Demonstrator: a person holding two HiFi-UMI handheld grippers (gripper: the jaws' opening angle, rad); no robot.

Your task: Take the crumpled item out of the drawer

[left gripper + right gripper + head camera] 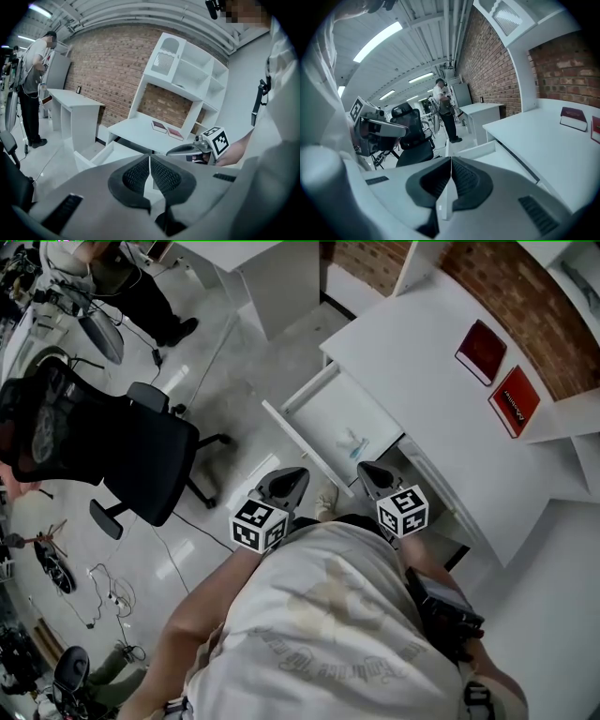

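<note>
The white drawer stands pulled out from the white desk. A small pale crumpled item lies on the drawer's floor near its front right corner. My left gripper hovers just in front of the drawer's front panel, and its jaws are shut with nothing between them. My right gripper is beside it, also shut and empty, near the crumpled item. In the left gripper view the dark pads meet and the drawer lies ahead. In the right gripper view the drawer lies beyond the shut pads.
A black office chair stands on the floor left of the drawer. Two red books lie on the desk top. A person stands at the back left. Cables lie on the floor.
</note>
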